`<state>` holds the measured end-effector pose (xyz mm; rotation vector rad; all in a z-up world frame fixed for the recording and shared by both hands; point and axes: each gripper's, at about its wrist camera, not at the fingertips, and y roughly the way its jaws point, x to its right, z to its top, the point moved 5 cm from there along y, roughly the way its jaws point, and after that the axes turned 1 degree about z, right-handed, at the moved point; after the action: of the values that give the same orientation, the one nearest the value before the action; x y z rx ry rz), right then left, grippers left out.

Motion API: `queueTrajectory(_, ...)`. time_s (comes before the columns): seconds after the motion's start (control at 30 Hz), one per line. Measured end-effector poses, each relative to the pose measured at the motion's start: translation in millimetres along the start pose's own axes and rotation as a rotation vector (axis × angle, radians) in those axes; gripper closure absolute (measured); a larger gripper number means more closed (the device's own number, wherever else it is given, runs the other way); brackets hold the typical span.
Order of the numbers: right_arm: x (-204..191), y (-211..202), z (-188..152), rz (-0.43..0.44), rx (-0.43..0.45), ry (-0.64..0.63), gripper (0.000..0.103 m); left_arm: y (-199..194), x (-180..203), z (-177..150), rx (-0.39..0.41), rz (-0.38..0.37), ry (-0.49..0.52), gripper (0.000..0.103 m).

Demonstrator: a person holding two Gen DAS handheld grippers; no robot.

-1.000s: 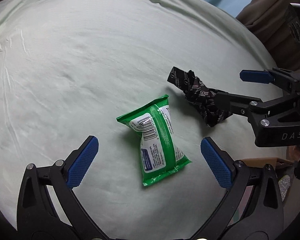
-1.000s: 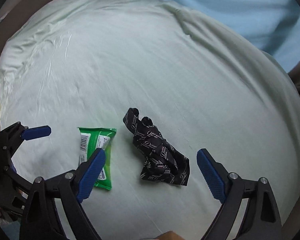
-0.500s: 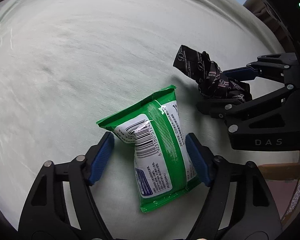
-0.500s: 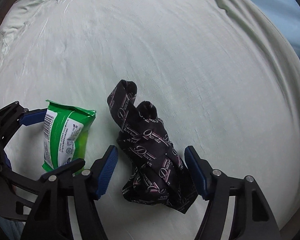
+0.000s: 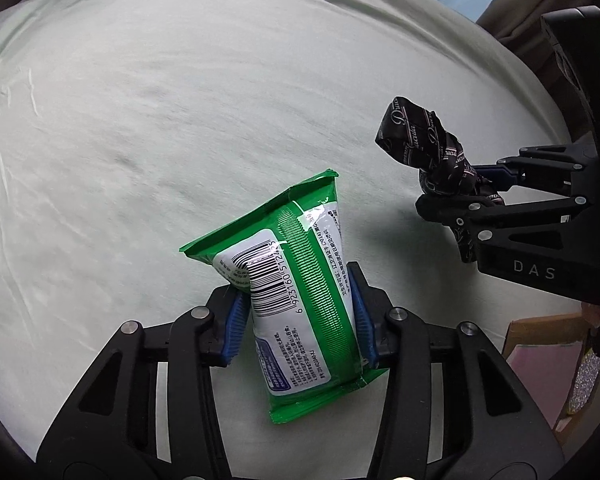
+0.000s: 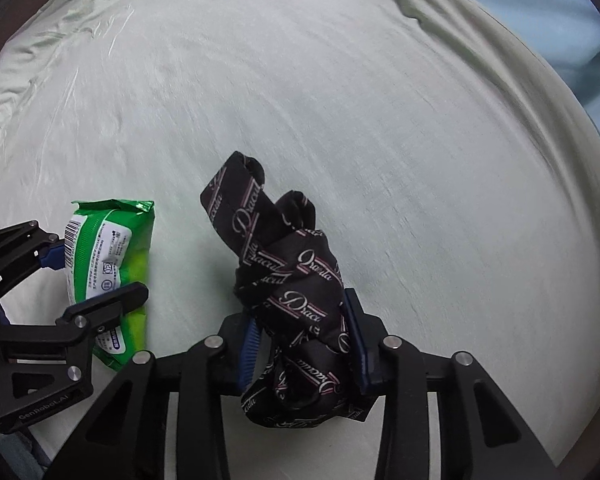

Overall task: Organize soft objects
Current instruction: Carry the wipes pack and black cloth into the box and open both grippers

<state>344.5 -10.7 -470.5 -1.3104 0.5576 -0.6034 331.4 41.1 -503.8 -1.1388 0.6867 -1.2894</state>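
Both of your tools have come down and their jaws have just been closing since the earlier frames, where they stood wide over the two items. Your left tool (image 5: 300, 320) now has its blue pads (image 5: 236, 328) pressed against the two sides of the green wet-wipes pack (image 5: 296, 292), which sits between them with its barcode side up and its crimped top edge pointing toward 12 o'clock in the left wrist view. Your right tool (image 6: 304, 344) is narrowed almost fully onto the black printed cloth (image 6: 296, 292), a crumpled piece with white and pink script lettering; the bunched fabric fills the gap between its pads, and two rolled ends stick out past the fingertips toward 11 o'clock in the right wrist view. Each tool shows in the other's camera: from the left wrist the cloth and the right tool (image 5: 460, 196) are at 3 o'clock, and from the right wrist the pack (image 6: 112, 264) and the left tool (image 6: 96, 272) are at 9 o'clock. Pack and cloth are near each other but apart, both over the pale green bedsheet (image 5: 180, 120), which is wrinkled at 9 o'clock. At 4 o'clock in the left wrist view a cardboard box (image 5: 540, 344) shows past the bed's edge.
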Motion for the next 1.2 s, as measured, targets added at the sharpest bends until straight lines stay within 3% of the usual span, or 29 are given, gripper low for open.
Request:
queueTrajectory(0.17,-9.9,-37.8,1.6,-0.013,0.044,0.057,0.068,-47.5,-10.4,10.0,0.041,-0.019,0.015,0.061)
queueTrajectory(0.43,-40.3,-138.5,-10.2,-0.022,0.165,0.217,0.068,-151.2,-16.6,13.4,0.111,-0.049,0.083,0.061)
queueTrajectory(0.7,-64.3,-241.2,-45.8,-0.051,0.284,0.393,0.068,-261.0,-5.2,9.4,0.168,-0.107,0.226,0.061)
queueTrajectory(0.9,-76.9,-292.8,-92.9,-0.068,0.354,0.585,0.068,-315.2,22.6,-3.2,0.186,-0.158,0.335,0.061)
queueTrajectory(1.2,-52.8,-335.9,-190.3,-0.124,0.398,0.806,0.068,-332.2,100.7,-36.2,0.183,-0.222,0.416,0.061)
